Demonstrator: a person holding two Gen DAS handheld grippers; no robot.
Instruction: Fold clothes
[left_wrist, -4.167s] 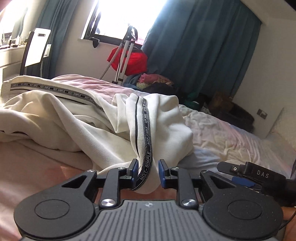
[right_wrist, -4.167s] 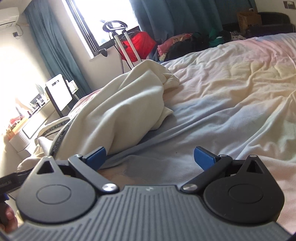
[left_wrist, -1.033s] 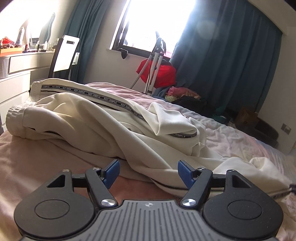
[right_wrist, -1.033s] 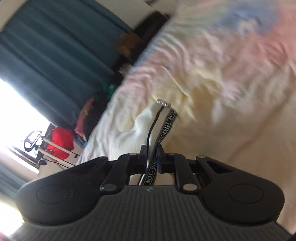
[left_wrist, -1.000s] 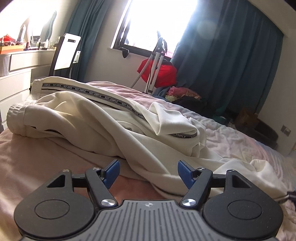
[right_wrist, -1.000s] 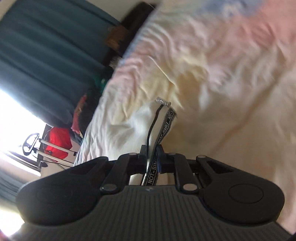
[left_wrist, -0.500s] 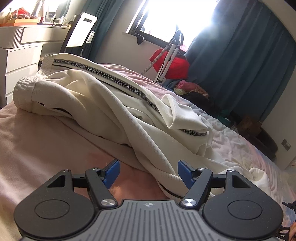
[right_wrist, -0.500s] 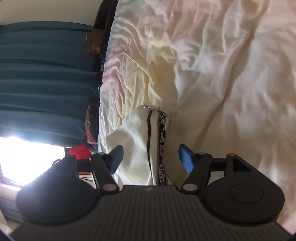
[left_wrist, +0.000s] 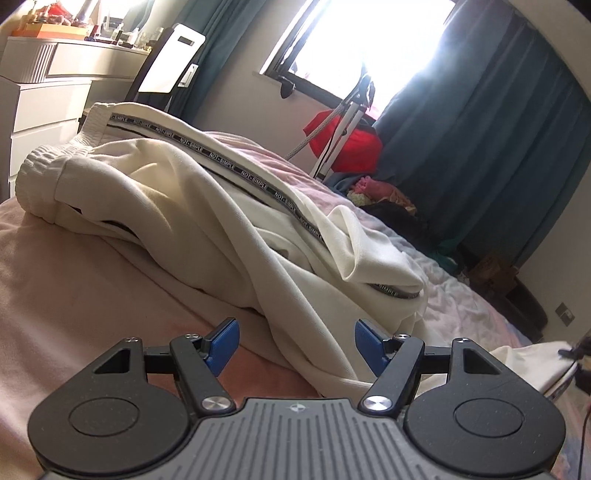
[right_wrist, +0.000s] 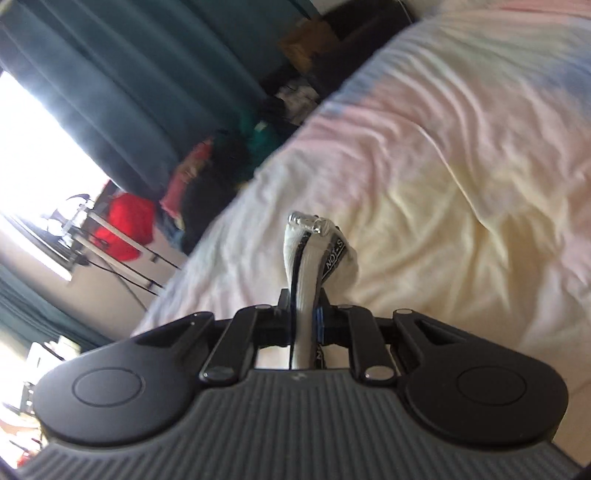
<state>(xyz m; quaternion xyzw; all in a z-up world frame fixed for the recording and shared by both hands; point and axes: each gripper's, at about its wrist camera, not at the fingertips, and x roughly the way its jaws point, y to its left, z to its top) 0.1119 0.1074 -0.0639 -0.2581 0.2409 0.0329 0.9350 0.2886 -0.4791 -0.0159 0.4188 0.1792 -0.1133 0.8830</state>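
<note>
Cream track pants (left_wrist: 207, 206) heaped across bed (left_wrist: 74, 295), elastic cuffs at far left, black "NOT-SIMPLE" tape along side seam. L gripper (left_wrist: 295, 341) low over sheet w/ blue pads (left_wrist: 221, 341) spread wide, nothing between, pant fabric just ahead. R gripper (right_wrist: 303, 321) clamped on pant end w/ zip pull (right_wrist: 308, 222), raised off sheet

Teal curtains (left_wrist: 491, 122), white dresser (left_wrist: 48, 88), red bag (left_wrist: 345, 146)
</note>
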